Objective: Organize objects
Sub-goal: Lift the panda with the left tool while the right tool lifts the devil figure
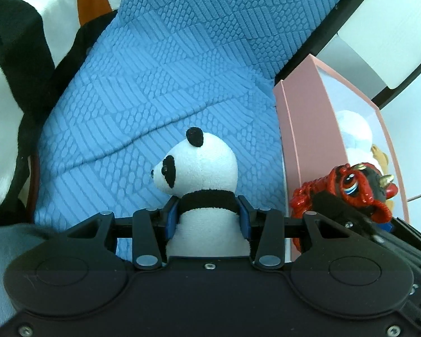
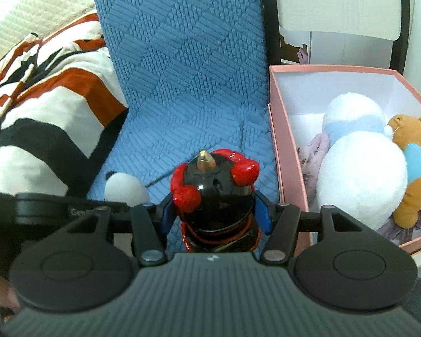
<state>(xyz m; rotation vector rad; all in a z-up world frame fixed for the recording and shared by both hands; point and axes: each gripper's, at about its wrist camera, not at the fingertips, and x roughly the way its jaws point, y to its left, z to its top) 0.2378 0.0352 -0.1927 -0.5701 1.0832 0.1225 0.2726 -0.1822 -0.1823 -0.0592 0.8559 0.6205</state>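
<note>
The left gripper is angled steeply downward, its blue pads pressed in from both sides on a held toy. The right gripper is tilted down less steeply, its jaws set wider and likewise clamped. Fingertips are glimpsed at the lower left of the right wrist view.

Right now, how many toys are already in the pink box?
3 visible: a white-and-blue plush in the middle, a brown teddy bear at its right, a pinkish plush at its left. More may be hidden underneath.
</note>
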